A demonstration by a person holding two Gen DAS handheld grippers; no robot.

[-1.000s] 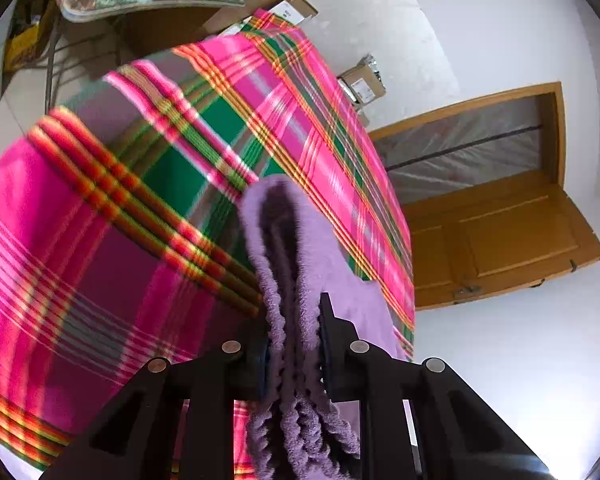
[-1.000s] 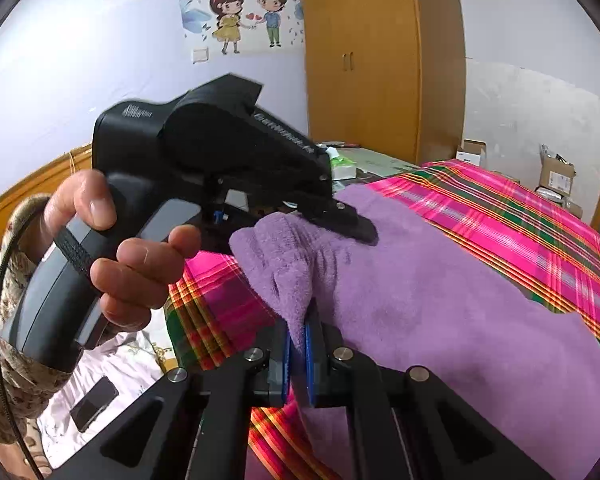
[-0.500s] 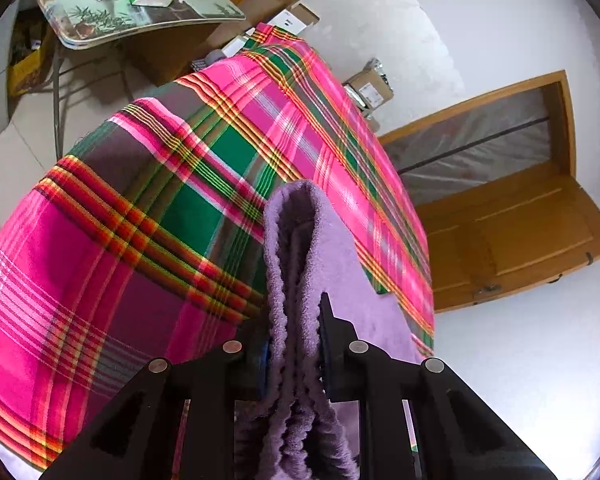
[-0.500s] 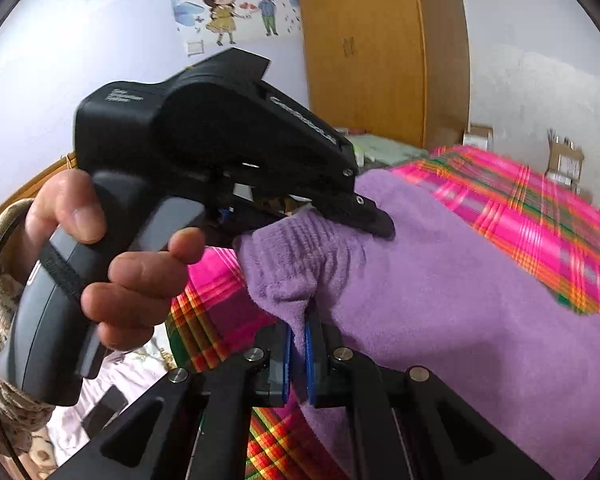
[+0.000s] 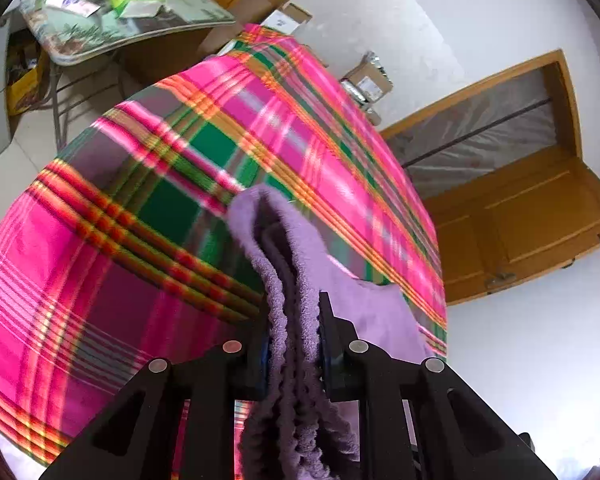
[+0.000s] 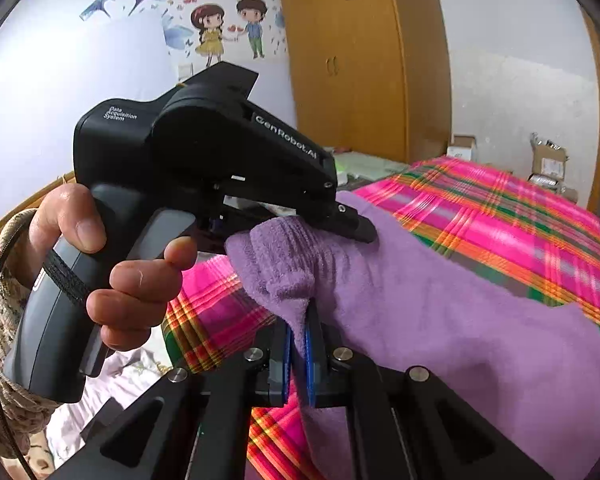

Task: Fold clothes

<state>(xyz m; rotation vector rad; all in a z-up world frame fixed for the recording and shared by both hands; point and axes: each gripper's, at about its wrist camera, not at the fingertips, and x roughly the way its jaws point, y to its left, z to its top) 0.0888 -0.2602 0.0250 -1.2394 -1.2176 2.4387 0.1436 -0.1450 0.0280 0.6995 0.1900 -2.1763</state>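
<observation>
Covering the bed, the pink, green and orange plaid blanket [image 5: 148, 216] serves as the reference for all positions below. The purple garment [image 6: 440, 312] lies draped across the blanket, with one bunched edge lifted clear of it. The left gripper [image 5: 294, 320] is clenched on a thick fold of that edge, several layers of fleece standing between its fingers. The right gripper [image 6: 300, 344] is likewise clamped on a thin corner of the garment, just beside the left one. In the right wrist view the person's left hand [image 6: 112, 280] wraps the handle of the left unit; the housing reads "GenRobot.AI" and "Data Acquisition System". A cluttered tabletop [image 5: 112, 20] stands beyond the blanket's far corner, cardboard boxes [image 5: 366, 84] along its far side; their labels are too small to read. Against the frames one second earlier, both grips are unchanged, the left unit sits nearer the right camera, and more of the tabletop has entered the left view.
</observation>
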